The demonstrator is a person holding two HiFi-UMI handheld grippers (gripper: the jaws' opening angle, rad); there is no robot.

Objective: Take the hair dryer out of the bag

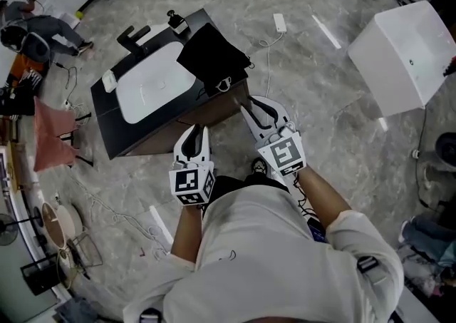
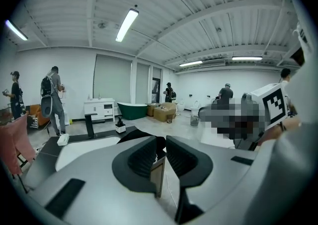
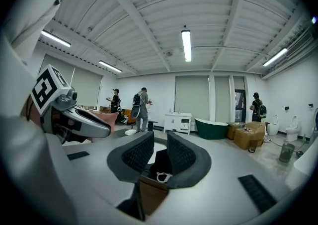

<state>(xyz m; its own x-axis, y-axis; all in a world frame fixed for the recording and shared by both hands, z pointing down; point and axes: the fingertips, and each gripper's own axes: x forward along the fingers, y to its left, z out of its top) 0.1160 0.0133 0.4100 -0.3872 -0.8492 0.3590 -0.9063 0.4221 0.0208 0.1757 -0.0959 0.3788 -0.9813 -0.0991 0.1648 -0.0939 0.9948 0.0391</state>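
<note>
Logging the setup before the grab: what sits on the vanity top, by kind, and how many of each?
Black bag: 1
Black faucet: 1
Pump bottle: 1
Small white item, kind unclear: 1
Total: 4

Both bare forearms stretch forward, side by side. The left gripper (image 1: 194, 131) and right gripper (image 1: 254, 108) point toward the vanity counter (image 1: 104, 108), each with jaws slightly apart and empty.
</note>
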